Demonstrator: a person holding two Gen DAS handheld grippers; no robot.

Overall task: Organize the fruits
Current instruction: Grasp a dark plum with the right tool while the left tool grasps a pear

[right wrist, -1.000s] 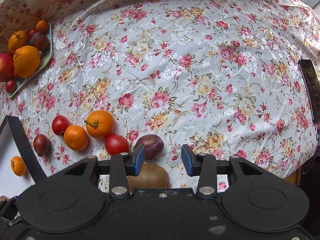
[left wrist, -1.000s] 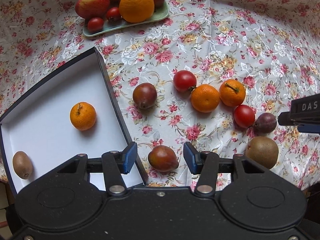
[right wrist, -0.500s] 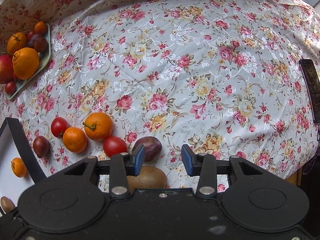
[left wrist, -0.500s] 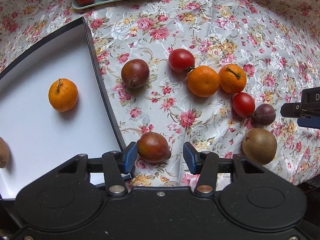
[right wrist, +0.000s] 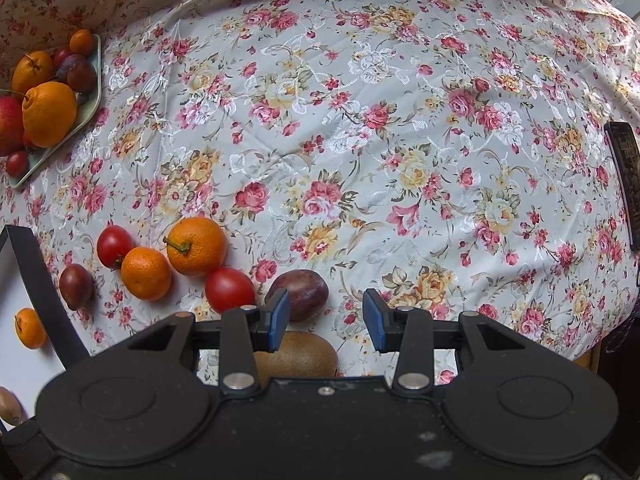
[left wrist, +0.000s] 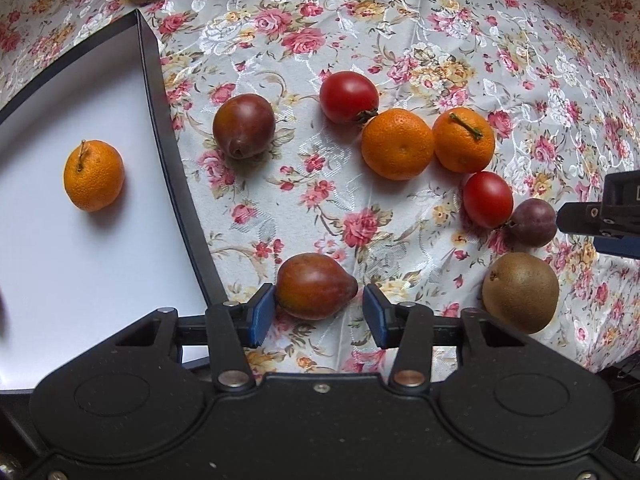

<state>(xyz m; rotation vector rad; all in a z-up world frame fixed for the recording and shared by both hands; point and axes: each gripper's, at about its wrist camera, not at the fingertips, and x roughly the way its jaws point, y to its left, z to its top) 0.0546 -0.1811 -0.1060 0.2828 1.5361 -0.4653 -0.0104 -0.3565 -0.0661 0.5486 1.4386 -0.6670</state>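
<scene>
The left gripper (left wrist: 318,310) stood open around a reddish pear (left wrist: 314,285) on the flowered tabletop (left wrist: 400,32), one pad touching it or nearly so, the other a little apart. Just beside it lay the box (left wrist: 160,80), with a mandarin (left wrist: 94,175) on its white floor. The right gripper (right wrist: 326,320) hung open and empty near a plum (right wrist: 302,294), above a kiwi (right wrist: 298,354). Two tomatoes, two more mandarins and another dark pear (left wrist: 244,126) lay loose on the cloth.

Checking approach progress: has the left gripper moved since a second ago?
Yes. The left gripper has advanced toward the red pear, which now sits between its open fingers; the box looms larger.
</scene>
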